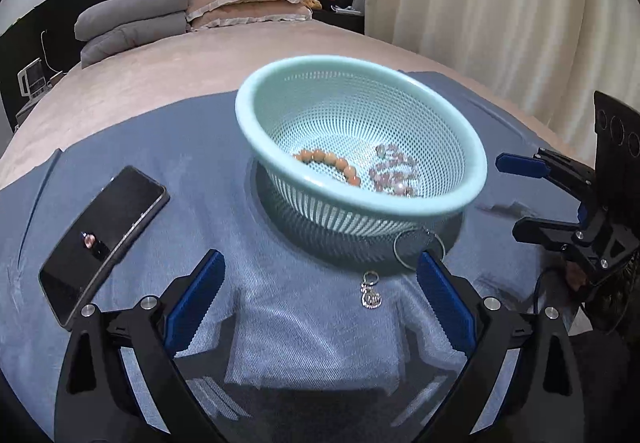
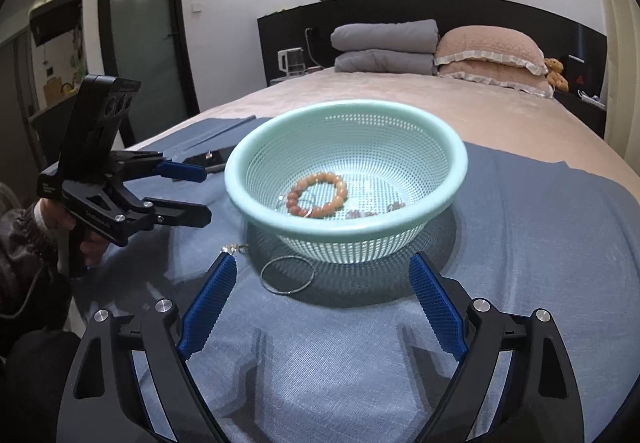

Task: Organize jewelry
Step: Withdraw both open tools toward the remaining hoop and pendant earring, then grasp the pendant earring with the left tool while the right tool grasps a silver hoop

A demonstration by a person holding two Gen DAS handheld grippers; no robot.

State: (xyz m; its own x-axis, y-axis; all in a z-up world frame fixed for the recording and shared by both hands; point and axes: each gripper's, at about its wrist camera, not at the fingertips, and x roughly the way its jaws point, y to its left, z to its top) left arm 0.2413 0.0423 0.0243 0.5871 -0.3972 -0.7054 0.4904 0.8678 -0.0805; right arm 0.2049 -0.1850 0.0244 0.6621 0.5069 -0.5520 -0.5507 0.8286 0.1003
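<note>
Both tools were seen open and empty: the left tool (image 1: 320,295) was held over the blue cloth (image 1: 300,343) on the bed, its blue pads spread wide to either side of a small silver charm (image 1: 371,290), and the right tool (image 2: 322,295) was likewise spread, with nothing between its pads. The mint basket (image 2: 452,167) was found on the cloth just beyond them, with an orange bead bracelet (image 2: 318,195) and a pale pink bead strand (image 1: 394,173) already lying inside. Two pieces were left outside: the charm on the near left, and a thin wire ring (image 2: 287,277) touching or nearly touching the basket's near base. The main risk was judged to lie in these thin, flat pieces: cloth could be pinched along with them, or the ring could be slid under the basket's foot. The light basket could be knocked or tipped by a careless approach, and its beads spilled. The phone (image 1: 100,239) at the far left could be brushed.
</note>
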